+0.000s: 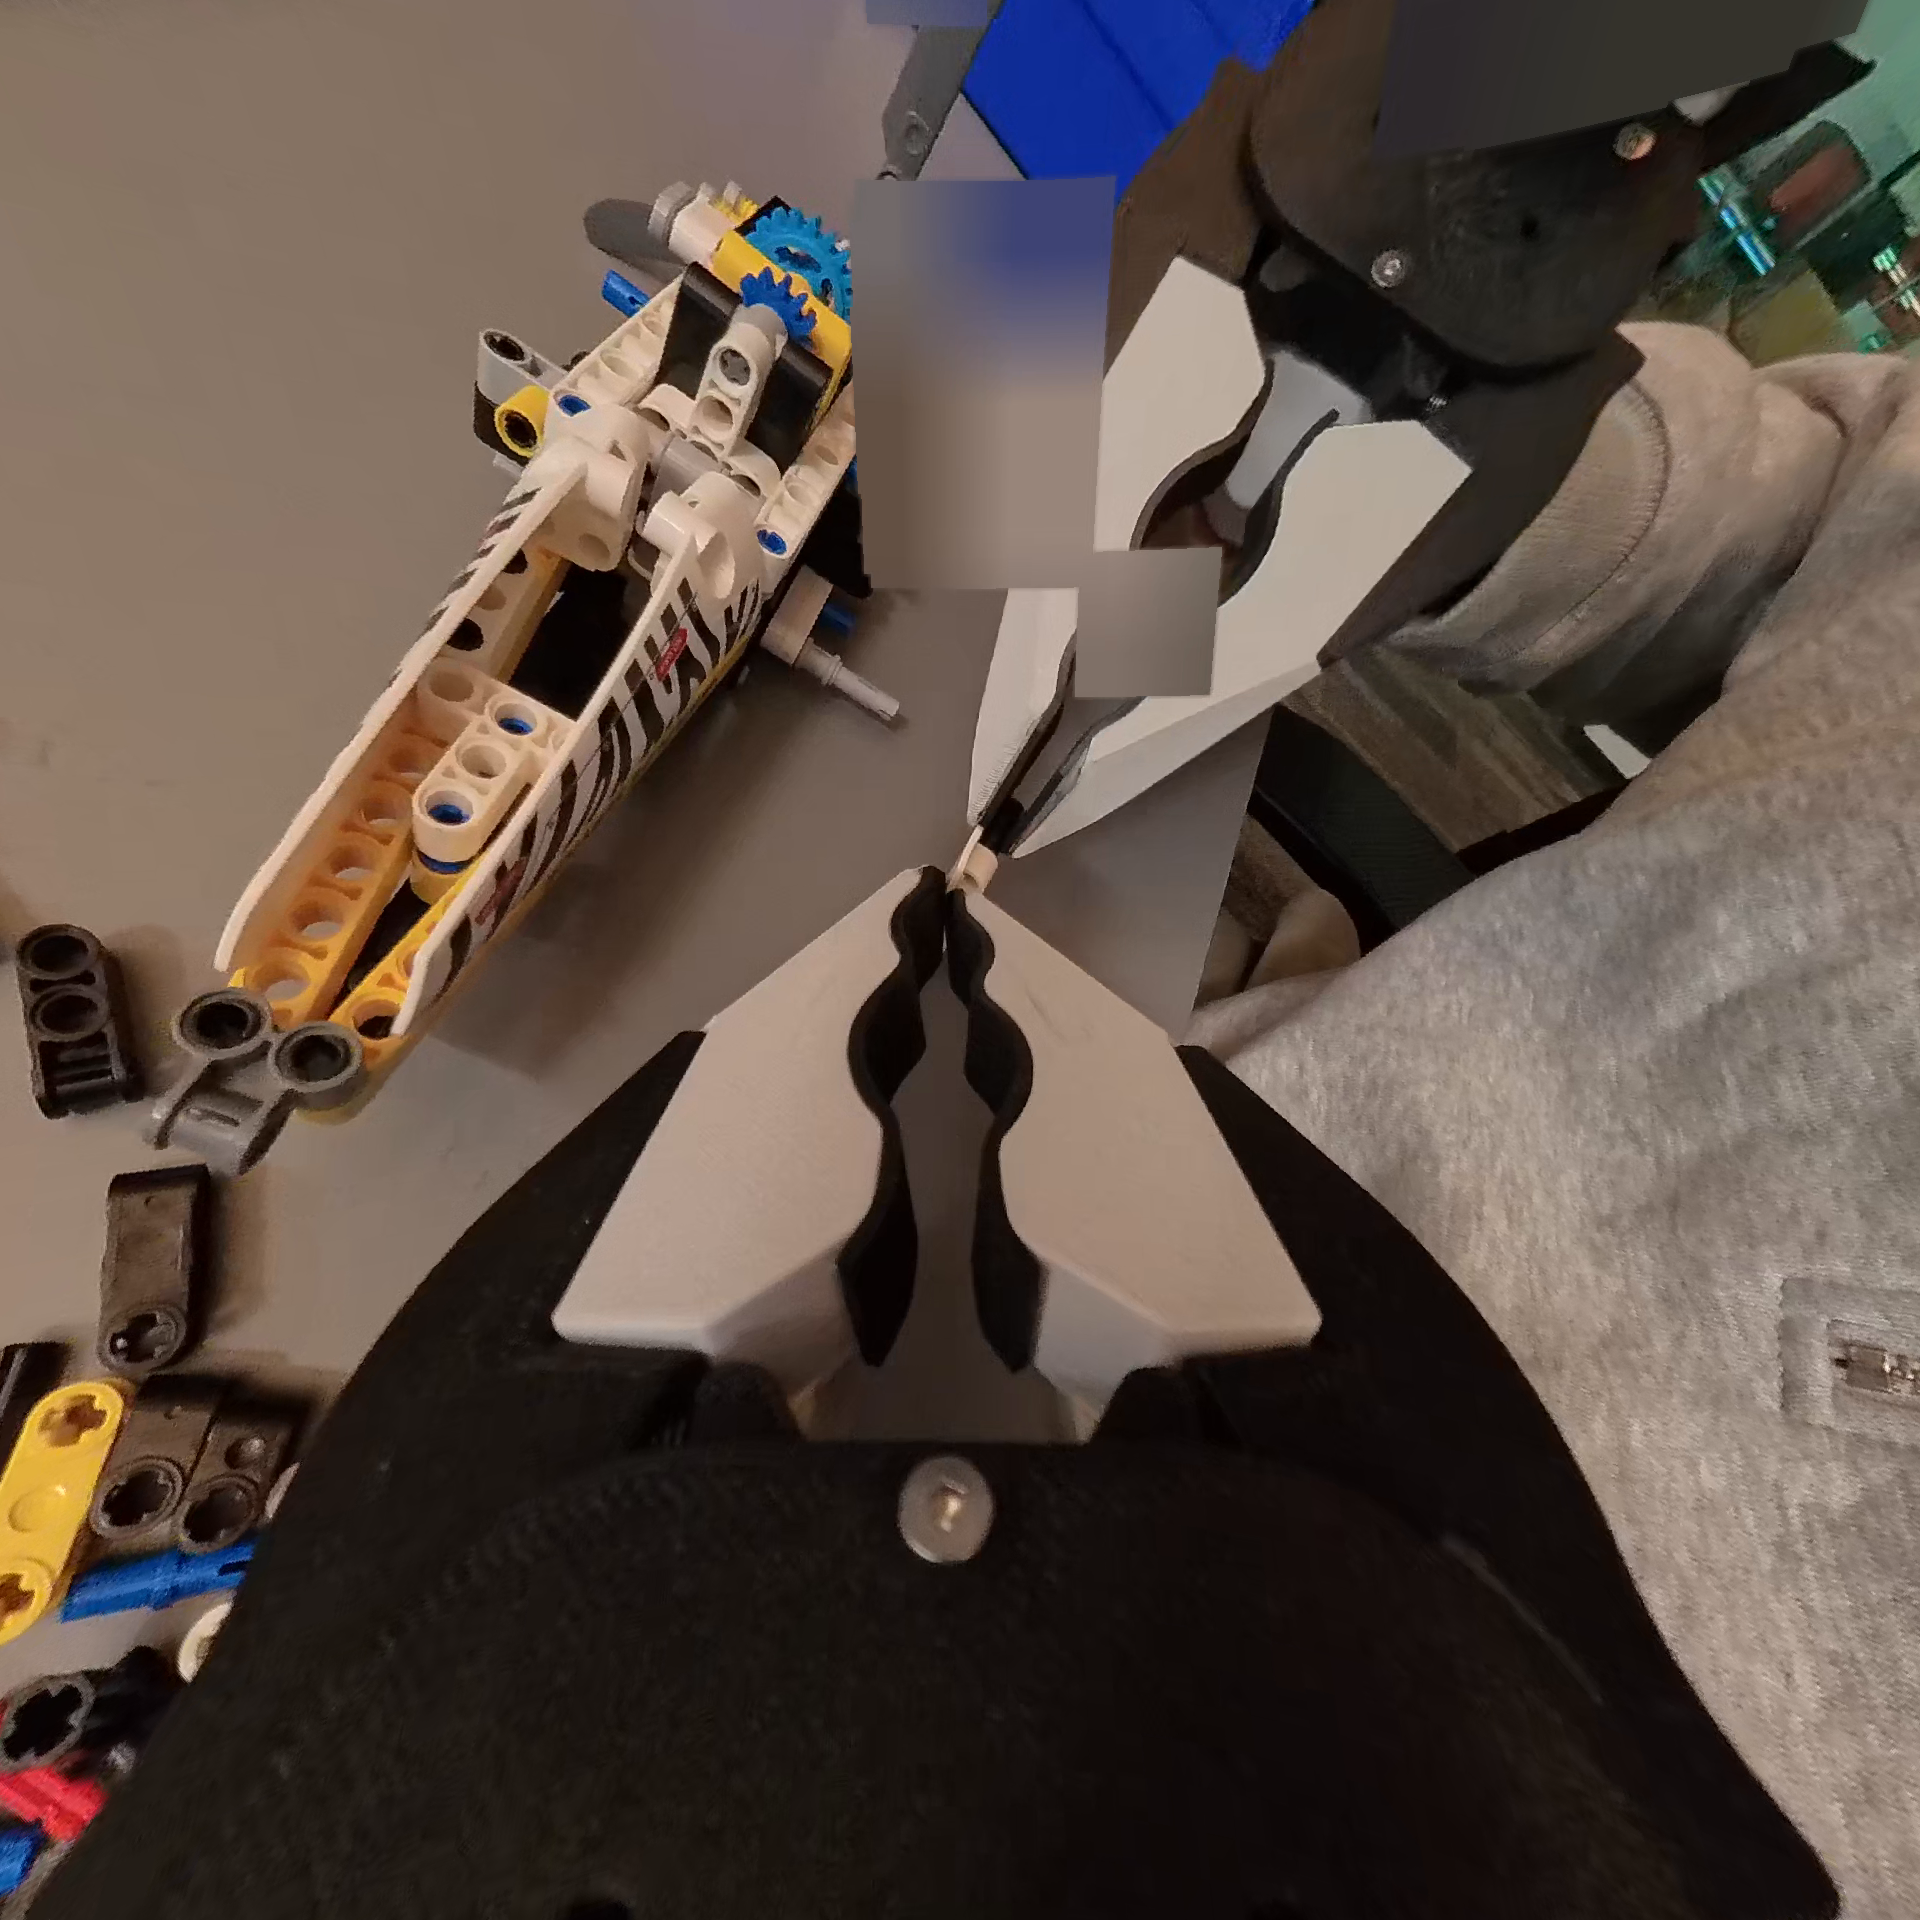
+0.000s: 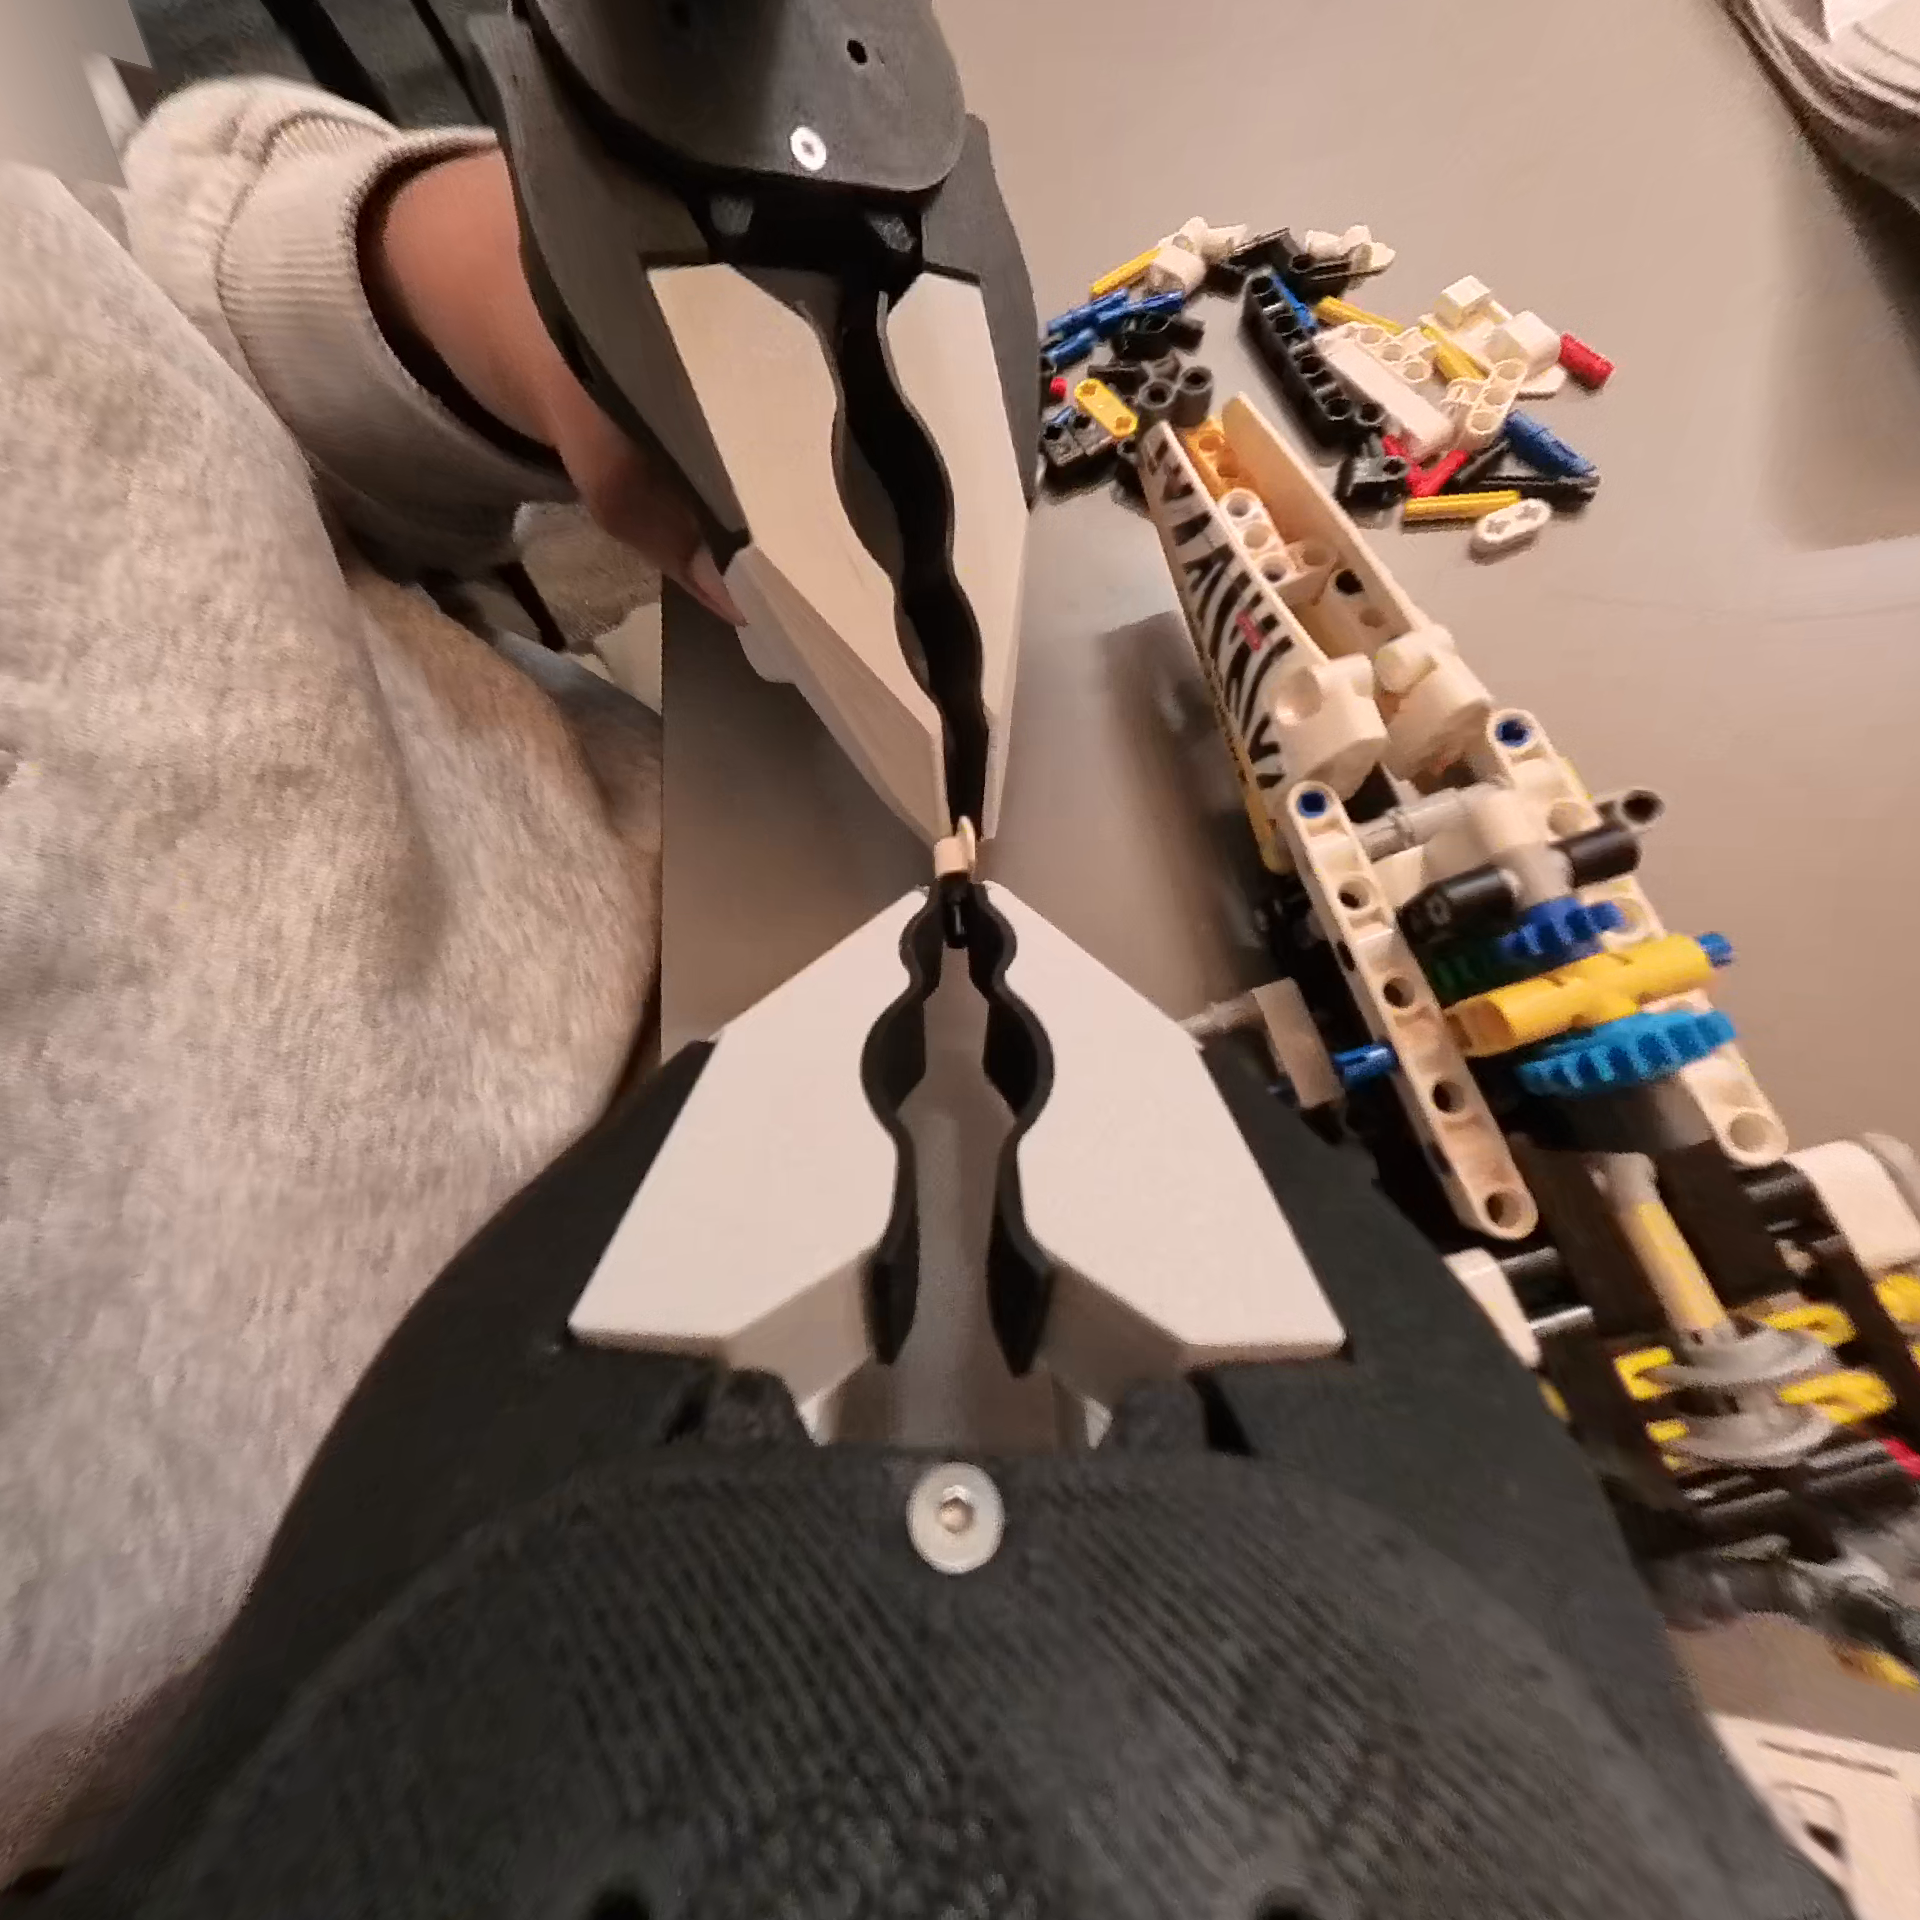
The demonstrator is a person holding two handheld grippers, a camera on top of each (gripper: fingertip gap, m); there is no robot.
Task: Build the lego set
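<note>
My left gripper (image 1: 943,896) is shut on a small tan bush (image 1: 971,871). My right gripper (image 2: 954,902) is shut on a short black pin (image 2: 953,920). The two grippers meet tip to tip above the table edge, with the pin and the bush (image 2: 956,854) touching end to end. The right gripper also shows in the left wrist view (image 1: 1000,828), and the left gripper in the right wrist view (image 2: 966,812). The part-built model (image 1: 540,665), white and yellow with zebra stripes and blue gears, lies on the grey table (image 1: 260,260), apart from both grippers. It also shows in the right wrist view (image 2: 1351,779).
Loose black, yellow, blue and red pieces (image 1: 114,1455) lie at the model's near end, and show as a pile (image 2: 1351,374) in the right wrist view. A person's grey sleeve and torso (image 1: 1558,1143) sit beyond the table edge. White paper (image 2: 1808,1808) lies at the lower right. The tips of both grippers are at nearly the same place.
</note>
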